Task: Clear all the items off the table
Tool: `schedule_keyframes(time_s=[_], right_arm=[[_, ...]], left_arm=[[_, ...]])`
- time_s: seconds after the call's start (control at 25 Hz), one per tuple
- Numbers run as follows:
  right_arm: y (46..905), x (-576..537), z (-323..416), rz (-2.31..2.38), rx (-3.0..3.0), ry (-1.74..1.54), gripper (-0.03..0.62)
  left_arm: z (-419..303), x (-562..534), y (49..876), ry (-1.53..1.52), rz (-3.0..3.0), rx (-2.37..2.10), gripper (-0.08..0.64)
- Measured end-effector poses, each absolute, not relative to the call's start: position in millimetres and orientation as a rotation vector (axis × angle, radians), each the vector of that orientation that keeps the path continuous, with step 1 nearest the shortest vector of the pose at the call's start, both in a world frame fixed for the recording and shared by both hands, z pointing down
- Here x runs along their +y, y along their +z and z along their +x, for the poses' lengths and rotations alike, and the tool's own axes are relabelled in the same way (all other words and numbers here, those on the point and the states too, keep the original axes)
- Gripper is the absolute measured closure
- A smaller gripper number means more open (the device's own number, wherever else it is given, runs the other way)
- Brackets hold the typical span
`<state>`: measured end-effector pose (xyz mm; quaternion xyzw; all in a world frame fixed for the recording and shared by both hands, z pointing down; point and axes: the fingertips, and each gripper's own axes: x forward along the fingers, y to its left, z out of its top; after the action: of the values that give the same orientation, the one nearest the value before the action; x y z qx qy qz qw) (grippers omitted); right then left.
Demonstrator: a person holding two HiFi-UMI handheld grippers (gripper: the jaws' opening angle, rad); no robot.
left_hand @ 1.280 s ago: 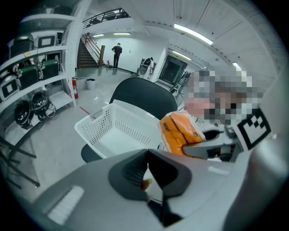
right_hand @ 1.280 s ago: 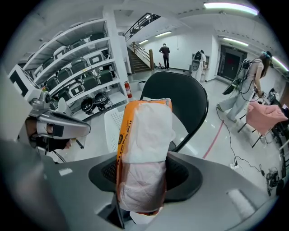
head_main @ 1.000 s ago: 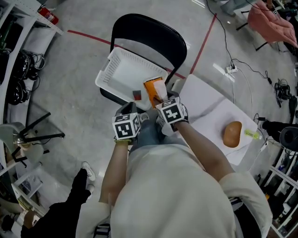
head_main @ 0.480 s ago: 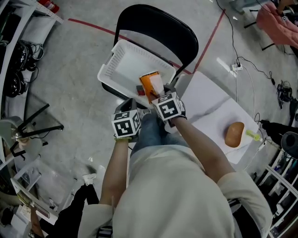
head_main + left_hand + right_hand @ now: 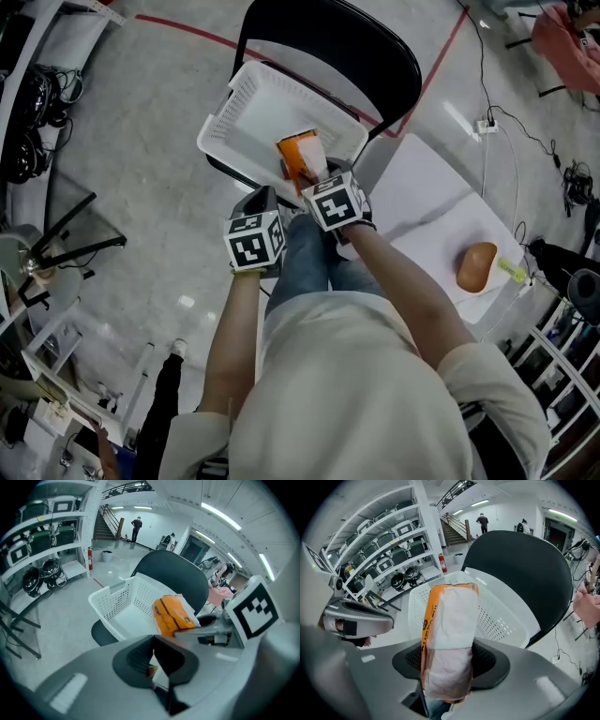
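My right gripper [image 5: 314, 176] [image 5: 447, 660] is shut on an orange-and-white wrapped packet [image 5: 302, 155] [image 5: 449, 634], which stands upright between the pads. The packet hangs over the near right part of a white perforated basket [image 5: 248, 112] [image 5: 506, 616] that sits on a black chair [image 5: 328, 47]. My left gripper [image 5: 265, 199] [image 5: 154, 660] is shut, just left of the right one at the basket's near rim. In the left gripper view the packet [image 5: 173, 616] shows ahead of the jaws, with the basket [image 5: 124, 604] behind it. A brown oval loaf [image 5: 475, 266] lies on the white table [image 5: 417, 187].
A small yellow-green thing [image 5: 511, 270] lies by the loaf near the table's far right edge. Cables and a power strip [image 5: 486, 122] run over the floor beyond. Shelving racks [image 5: 389, 550] stand to the left, and a stool frame [image 5: 56, 253] is on the floor at left.
Both grippers have moved forward and down toward the basket, carrying the packet from its near corner to over its inside. Jaws unchanged.
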<state>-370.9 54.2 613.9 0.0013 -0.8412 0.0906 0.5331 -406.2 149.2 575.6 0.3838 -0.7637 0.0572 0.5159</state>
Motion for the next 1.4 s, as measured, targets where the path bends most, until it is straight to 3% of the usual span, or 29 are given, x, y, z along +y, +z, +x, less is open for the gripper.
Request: schedule_keyframes(time_s=[0.8, 1.0, 1.4], right_arm=[[641.4, 59.6, -383.9, -0.020, -1.957, 0.229, 0.347], [641.1, 58.8, -387.4, -0.009, -1.984, 0.267, 0.263], [630.0, 57.3, -387.0, 0.025, -2.002, 0.274, 0.280]], left_arm=[[-416.8, 145.2, 594.2, 0.151, 0.917, -1.807, 0.552], [-416.6, 143.7, 594.3, 0.153, 0.925, -1.805, 0.552], [-414.0, 142.8, 588.3, 0.146, 0.942, -1.816, 0.552]])
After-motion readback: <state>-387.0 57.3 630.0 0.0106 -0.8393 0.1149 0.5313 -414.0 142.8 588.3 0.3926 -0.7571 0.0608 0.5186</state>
